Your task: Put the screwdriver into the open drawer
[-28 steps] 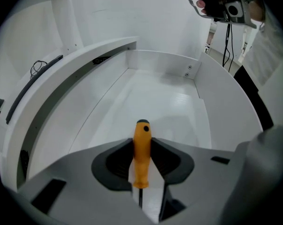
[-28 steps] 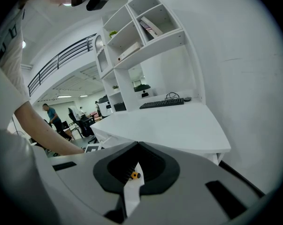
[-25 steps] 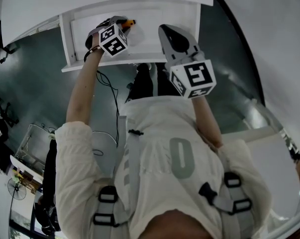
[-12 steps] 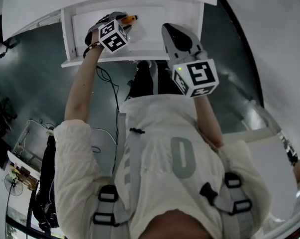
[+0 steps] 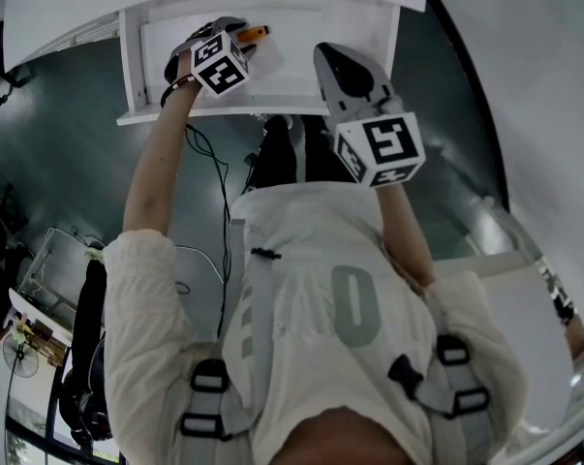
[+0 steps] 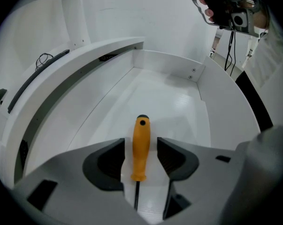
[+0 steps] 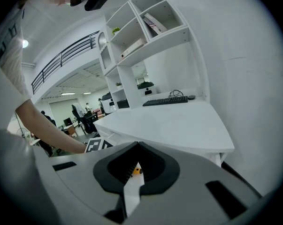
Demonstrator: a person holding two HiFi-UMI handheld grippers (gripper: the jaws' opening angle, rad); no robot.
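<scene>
White drawer (image 6: pixel 164 64), pulled open, now carries the orange-handled, thin-shafted screwdriver (image 6: pixel 141 135), so the step in hand is a clean withdrawal: I should lift my left gripper (image 6: pixel 141 149) straight up, both pads off the handle so nothing rolls. Its jaws have just been opening and stand wide, the handle between them untouched. My right gripper (image 7: pixel 135 158), closed on nothing, hangs near the drawer's right front corner. The screwdriver lies flat on the drawer floor, left of centre, its handle smooth with a dark end cap.
</scene>
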